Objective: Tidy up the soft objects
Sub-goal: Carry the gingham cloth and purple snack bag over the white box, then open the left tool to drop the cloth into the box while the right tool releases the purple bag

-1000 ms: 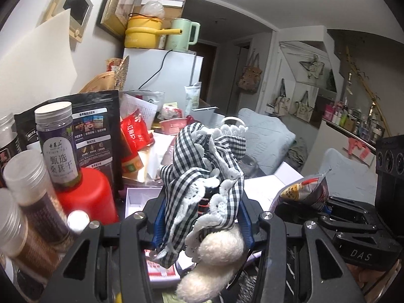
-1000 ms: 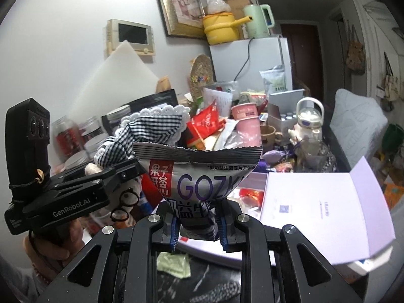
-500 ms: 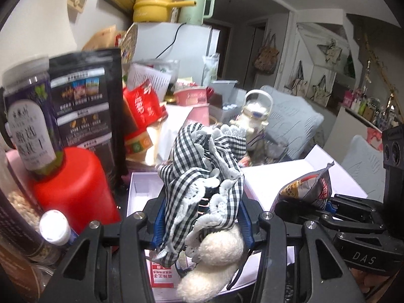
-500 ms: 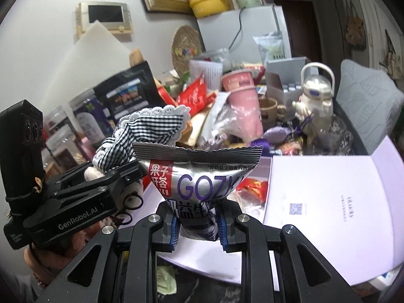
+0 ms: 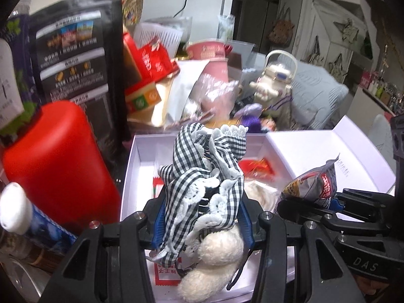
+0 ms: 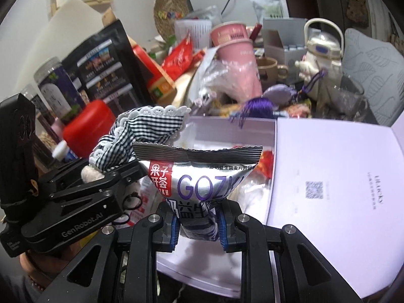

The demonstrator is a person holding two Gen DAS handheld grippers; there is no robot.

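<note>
Only right view shows GOZK lettering, snack packet (image 6: 197, 176) clamped in jaws, left jaws clamp gingham plush toy (image 5: 204, 184).

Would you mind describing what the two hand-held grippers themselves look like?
Both are matte black angular frames with silver screw heads and blue finger pads. The left hand-held gripper shows white "GenRobot.AI" lettering on its side in the right wrist view; the right hand-held gripper is marked "DAS". A bare hand grips the left one's handle.
</note>
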